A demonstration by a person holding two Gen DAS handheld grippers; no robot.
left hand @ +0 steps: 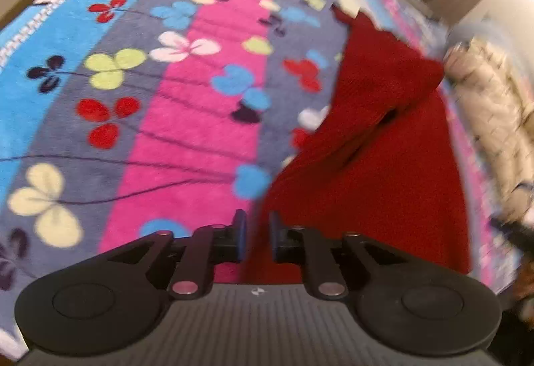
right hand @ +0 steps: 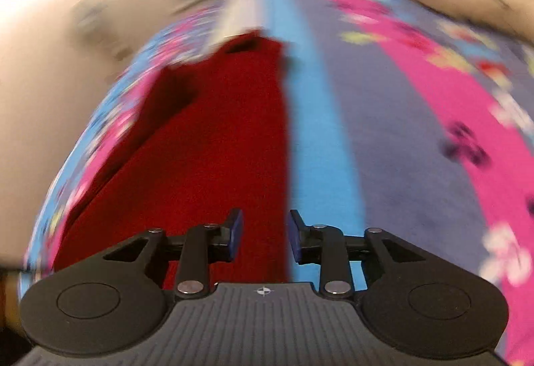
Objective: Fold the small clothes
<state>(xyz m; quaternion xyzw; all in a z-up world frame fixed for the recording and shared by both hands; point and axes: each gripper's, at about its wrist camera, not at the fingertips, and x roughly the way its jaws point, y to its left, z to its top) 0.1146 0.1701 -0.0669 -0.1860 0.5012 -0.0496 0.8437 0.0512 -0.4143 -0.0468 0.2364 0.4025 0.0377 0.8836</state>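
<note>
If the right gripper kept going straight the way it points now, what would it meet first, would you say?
Most likely the red garment: the right gripper hangs over its right edge, jaws open, with the blue stripe of the blanket alongside. Depth is blurred.

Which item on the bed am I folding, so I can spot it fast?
Find the fleecy striped blanket with clover flowers. On it, near its edge, lies the dark red knitted garment, partly folded over itself. It is the only plain, unpatterned red cloth; the cream quilted coat beside it is pale.
</note>
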